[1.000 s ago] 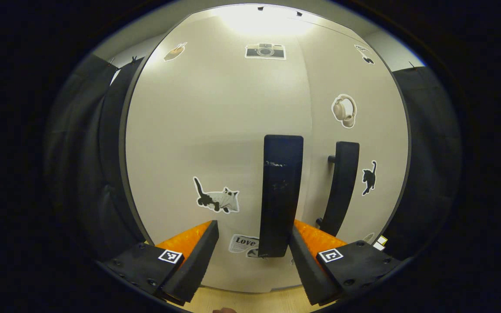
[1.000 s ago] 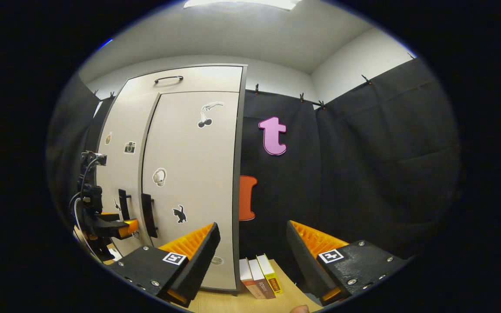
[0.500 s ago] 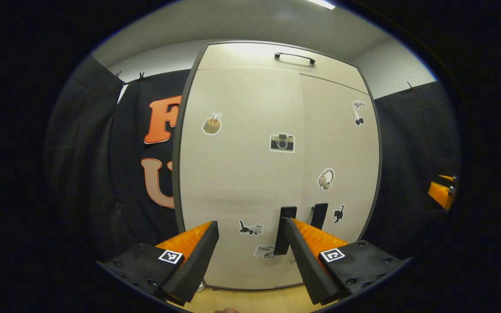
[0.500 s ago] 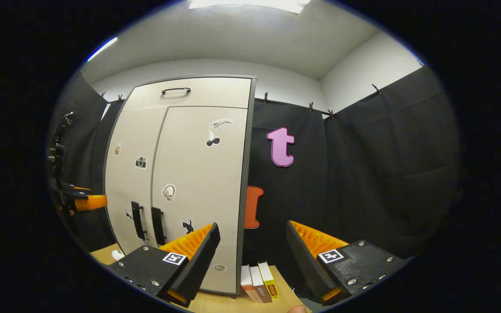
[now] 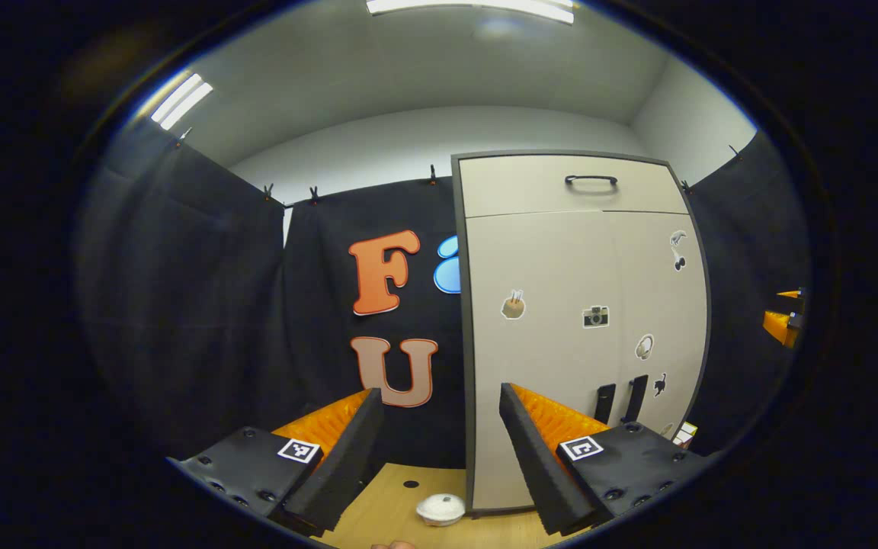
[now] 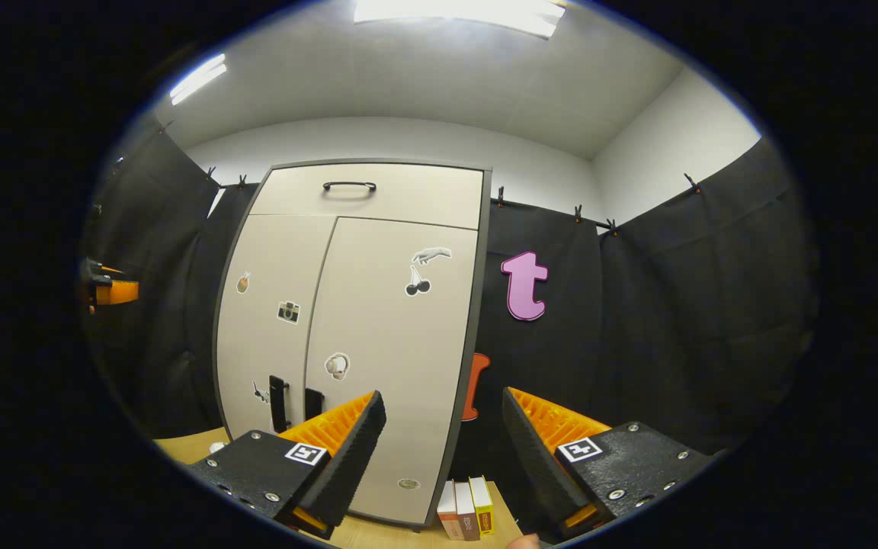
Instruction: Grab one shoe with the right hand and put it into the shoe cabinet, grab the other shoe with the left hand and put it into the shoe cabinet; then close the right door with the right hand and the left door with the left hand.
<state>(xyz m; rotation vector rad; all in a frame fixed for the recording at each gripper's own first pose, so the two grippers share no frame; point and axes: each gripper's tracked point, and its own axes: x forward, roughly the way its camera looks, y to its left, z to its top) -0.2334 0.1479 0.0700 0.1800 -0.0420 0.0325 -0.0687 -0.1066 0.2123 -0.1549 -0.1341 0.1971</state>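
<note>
Shoes hidden behind shut shoe cabinet [image 6: 378, 343] doors; stickers [image 5: 595, 316] too small to make out.

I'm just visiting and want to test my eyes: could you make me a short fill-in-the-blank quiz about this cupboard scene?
1. Both doors of the cabinet are ____.
2. The left gripper has its jaws ____ and holds nothing.
3. In the right gripper view, three ____ stand on the table to the right of the cabinet's foot.
4. The sticker on the left door, right of the cupcake one, pictures a ____.

Missing words: shut; open; books; camera
</note>
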